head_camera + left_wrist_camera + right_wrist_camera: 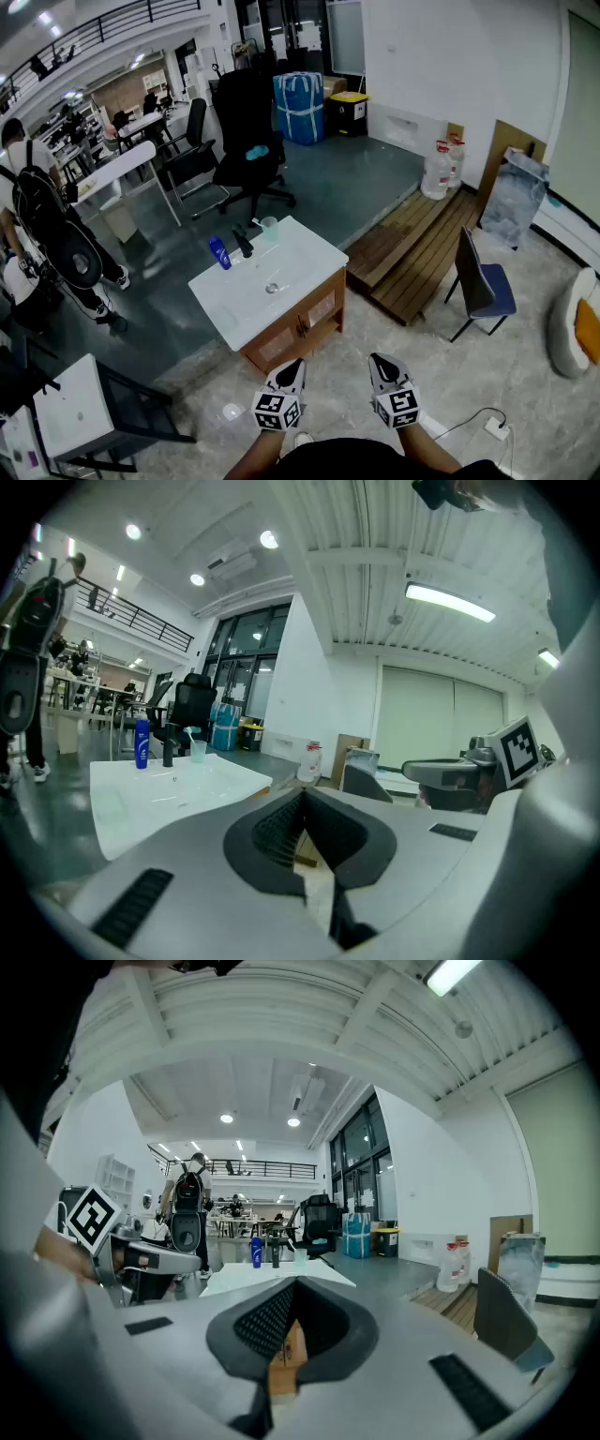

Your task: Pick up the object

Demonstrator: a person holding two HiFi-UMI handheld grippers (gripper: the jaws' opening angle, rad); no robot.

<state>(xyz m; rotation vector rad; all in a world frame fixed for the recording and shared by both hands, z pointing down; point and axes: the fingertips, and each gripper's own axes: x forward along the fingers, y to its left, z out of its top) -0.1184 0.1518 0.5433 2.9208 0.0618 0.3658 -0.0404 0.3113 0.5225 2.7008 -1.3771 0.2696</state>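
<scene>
Open office floor. The white basin top [246,298] at centre frame carries the blue bottle [220,253], likely the object. My left gripper [292,365] and right gripper [379,360], low in frame, are both closed and well short of it. Risk: arriving with the jaws closed would topple it.

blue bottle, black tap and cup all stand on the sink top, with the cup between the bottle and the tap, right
Not quite. The tap is the one in the middle: the blue bottle stands on one side of it and the cup on the other, all on the sink top. The head view shows this, and both gripper views show the same order.
</scene>
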